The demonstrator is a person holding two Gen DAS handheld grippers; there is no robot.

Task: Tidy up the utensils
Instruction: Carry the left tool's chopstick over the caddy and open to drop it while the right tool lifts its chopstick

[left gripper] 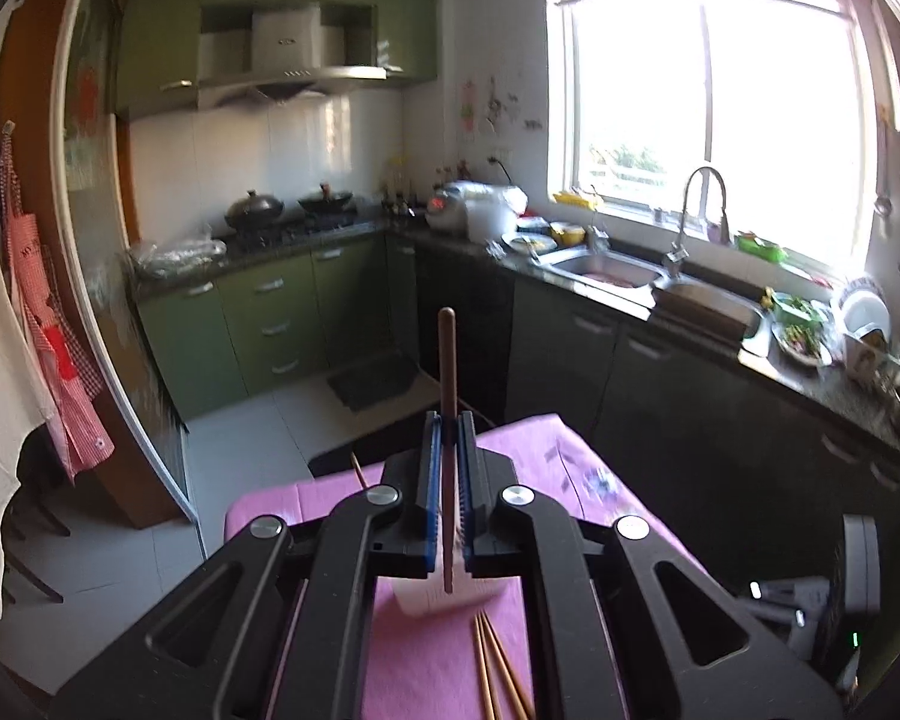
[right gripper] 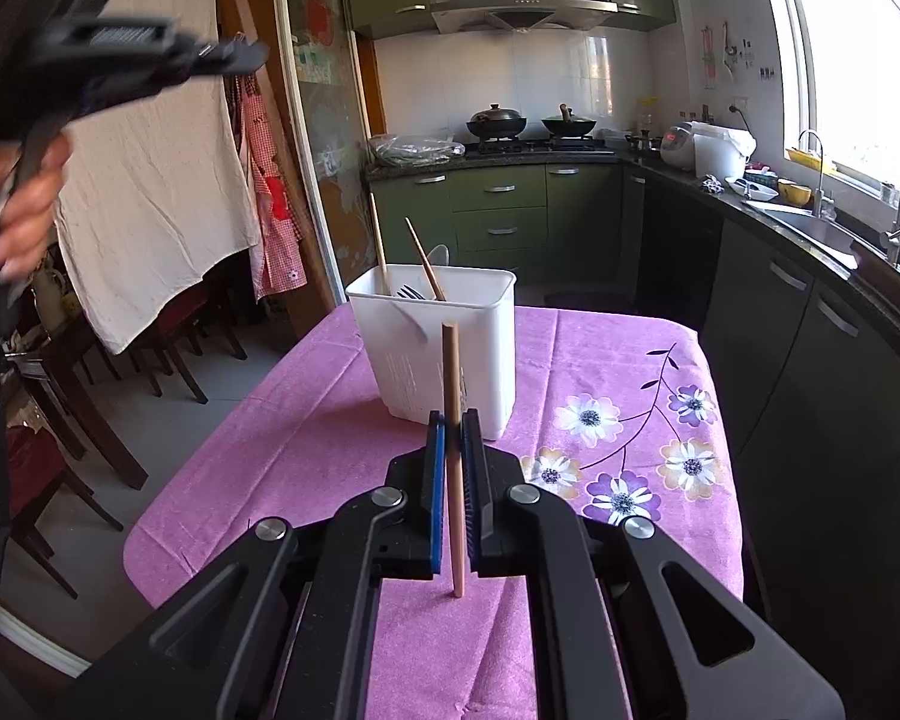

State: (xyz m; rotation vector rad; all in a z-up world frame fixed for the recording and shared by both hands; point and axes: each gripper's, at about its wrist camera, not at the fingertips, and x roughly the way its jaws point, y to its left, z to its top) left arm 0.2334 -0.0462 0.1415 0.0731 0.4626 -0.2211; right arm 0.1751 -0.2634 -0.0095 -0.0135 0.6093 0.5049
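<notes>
My left gripper (left gripper: 449,423) is shut on a dark brown chopstick (left gripper: 447,372), held upright high above the pink-clothed table (left gripper: 570,450). Below it I see the top of the white utensil holder (left gripper: 444,600) and several light wooden chopsticks (left gripper: 495,666) in the left wrist view. My right gripper (right gripper: 452,420) is shut on a light wooden chopstick (right gripper: 451,372), upright, just in front of the white utensil holder (right gripper: 432,348). The holder contains two chopsticks (right gripper: 426,267), a fork (right gripper: 408,291) and a spoon. The left gripper also shows in the right wrist view (right gripper: 120,54), held high at upper left.
The table (right gripper: 306,420) has a pink cloth with a flower print (right gripper: 624,456). Dark counter cabinets with a sink (right gripper: 810,222) run along the right. Chairs (right gripper: 168,348) and a hanging white cloth (right gripper: 144,180) stand to the left. A stove with woks (right gripper: 528,123) is at the back.
</notes>
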